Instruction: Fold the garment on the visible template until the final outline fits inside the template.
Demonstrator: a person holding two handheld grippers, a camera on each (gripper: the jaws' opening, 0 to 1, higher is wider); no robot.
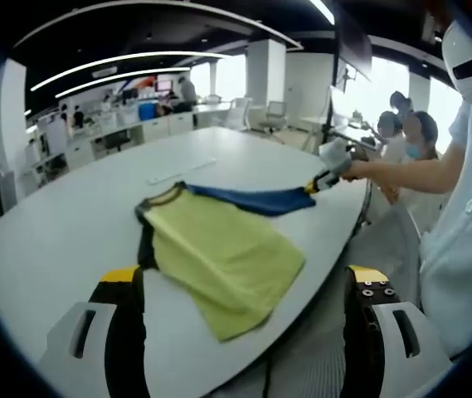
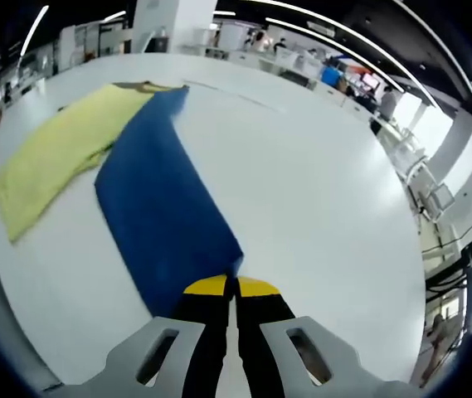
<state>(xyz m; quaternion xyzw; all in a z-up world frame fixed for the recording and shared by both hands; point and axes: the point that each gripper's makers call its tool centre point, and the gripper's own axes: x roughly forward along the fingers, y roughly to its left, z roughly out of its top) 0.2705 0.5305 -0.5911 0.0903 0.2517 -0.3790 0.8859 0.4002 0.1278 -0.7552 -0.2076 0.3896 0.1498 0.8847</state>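
Right gripper view: right tool (image 2: pixel 236 286) clamped on garment's (image 2: pixel 157 199) blue sleeve; left tool (image 1: pixel 248 278) agape, empty.

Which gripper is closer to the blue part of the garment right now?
Right. The right gripper is shut on a corner of the blue part, pulling it out over the table. The left gripper is open, back from the yellow part.

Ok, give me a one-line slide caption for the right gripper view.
Right gripper, jaws closed on the blue fabric sleeve, pulls it away from the yellow garment body across the white table.
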